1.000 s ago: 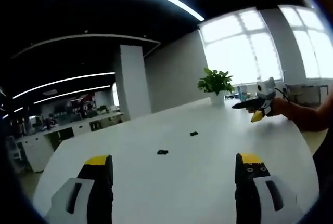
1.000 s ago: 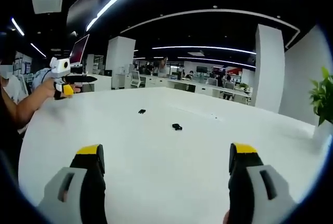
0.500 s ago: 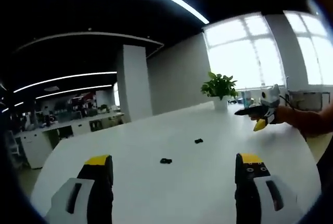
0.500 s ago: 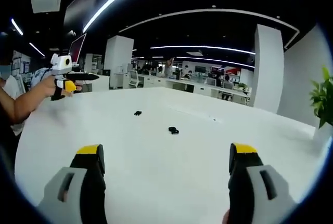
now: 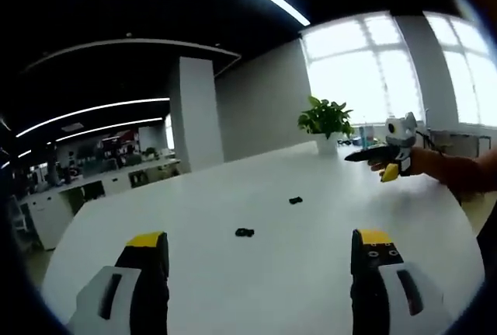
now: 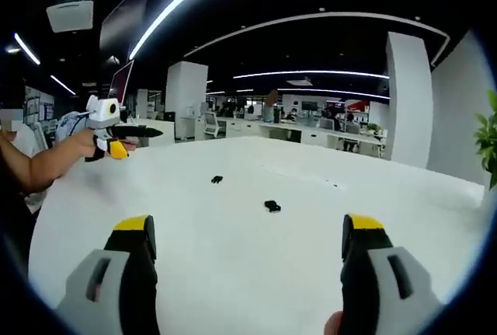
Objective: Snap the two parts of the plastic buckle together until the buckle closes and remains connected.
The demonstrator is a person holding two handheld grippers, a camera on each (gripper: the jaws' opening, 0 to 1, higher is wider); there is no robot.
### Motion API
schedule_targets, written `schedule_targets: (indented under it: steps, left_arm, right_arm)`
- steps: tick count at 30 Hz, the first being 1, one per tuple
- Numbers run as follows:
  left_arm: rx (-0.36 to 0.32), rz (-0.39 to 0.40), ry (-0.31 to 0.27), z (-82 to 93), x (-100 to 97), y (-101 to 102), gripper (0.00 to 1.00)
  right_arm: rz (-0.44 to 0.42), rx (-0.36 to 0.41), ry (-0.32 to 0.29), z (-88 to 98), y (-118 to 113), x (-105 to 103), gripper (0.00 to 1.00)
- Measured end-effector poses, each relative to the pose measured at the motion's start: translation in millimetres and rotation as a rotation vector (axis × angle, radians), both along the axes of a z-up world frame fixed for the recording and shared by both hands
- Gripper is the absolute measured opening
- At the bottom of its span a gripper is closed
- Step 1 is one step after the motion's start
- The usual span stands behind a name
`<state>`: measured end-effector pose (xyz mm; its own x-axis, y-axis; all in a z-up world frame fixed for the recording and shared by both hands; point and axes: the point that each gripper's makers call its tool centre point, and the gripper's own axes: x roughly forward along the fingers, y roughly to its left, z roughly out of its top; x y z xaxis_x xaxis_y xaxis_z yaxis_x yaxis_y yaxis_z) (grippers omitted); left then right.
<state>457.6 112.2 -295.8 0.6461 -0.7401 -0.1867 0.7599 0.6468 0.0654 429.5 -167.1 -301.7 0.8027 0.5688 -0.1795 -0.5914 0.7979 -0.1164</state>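
jaws of both the left gripper (image 5: 258, 253) and right gripper (image 6: 252, 238) gape, holding nothing; approach step, and next each must reach one buckle half (image 5: 244, 232) (image 5: 295, 200) mid-counter (image 5: 272, 273).

My left gripper (image 5: 260, 261) and right gripper (image 6: 248, 246) both gape wide, empty, held up level; forearms extended forward.

two buckle parts lying apart on table (image 5: 311, 257): nearer part (image 5: 244, 232) sitting ahead of left gripper (image 5: 260, 253), farther part (image 5: 295, 200) lying beyond it to right. right gripper (image 5: 371, 155) hovering over table's far right edge, potted plant (image 5: 324, 123) standing behind it. in right gripper view, parts (image 6: 272, 206) (image 6: 217, 179) lying ahead of spread jaws, left gripper (image 6: 147, 132) hanging at left.
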Motion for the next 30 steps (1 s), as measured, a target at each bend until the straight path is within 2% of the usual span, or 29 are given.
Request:
schedule_targets:
  steps: [3, 6, 10, 18, 23, 27, 30]
  left_arm:
    - [0.023, 0.032, -0.018, 2.2, 7.4, 2.1, 1.00]
    - [0.019, 0.028, -0.016, 3.2, 9.6, 0.6, 1.00]
    - [0.030, 0.029, -0.016, 0.2, 11.9, -1.8, 1.00]
    - [0.055, 0.007, -0.011, -3.6, 12.2, -7.6, 0.99]
    - [0.061, 0.018, -0.023, -2.5, 17.3, -8.0, 0.99]
    - [0.073, 0.010, -0.029, -3.6, 20.0, -7.9, 0.92]
    - [0.074, 0.008, -0.027, -4.7, 23.1, -8.2, 0.95]
  right_arm:
    - [0.000, -0.013, -0.001, -0.3, 6.6, 6.3, 1.00]
    - [-0.010, 0.011, 0.020, -3.7, 6.1, 8.3, 1.00]
    - [0.004, 0.012, 0.008, -2.6, 6.1, 10.4, 1.00]
    - [-0.022, -0.021, 0.010, -6.4, 1.9, 22.3, 1.00]
    - [-0.022, -0.036, 0.013, -10.3, 8.1, 25.4, 1.00]
    - [-0.014, -0.038, 0.012, -9.0, 7.0, 28.2, 0.98]
    - [-0.015, -0.037, 0.005, -8.2, 8.1, 31.0, 0.97]
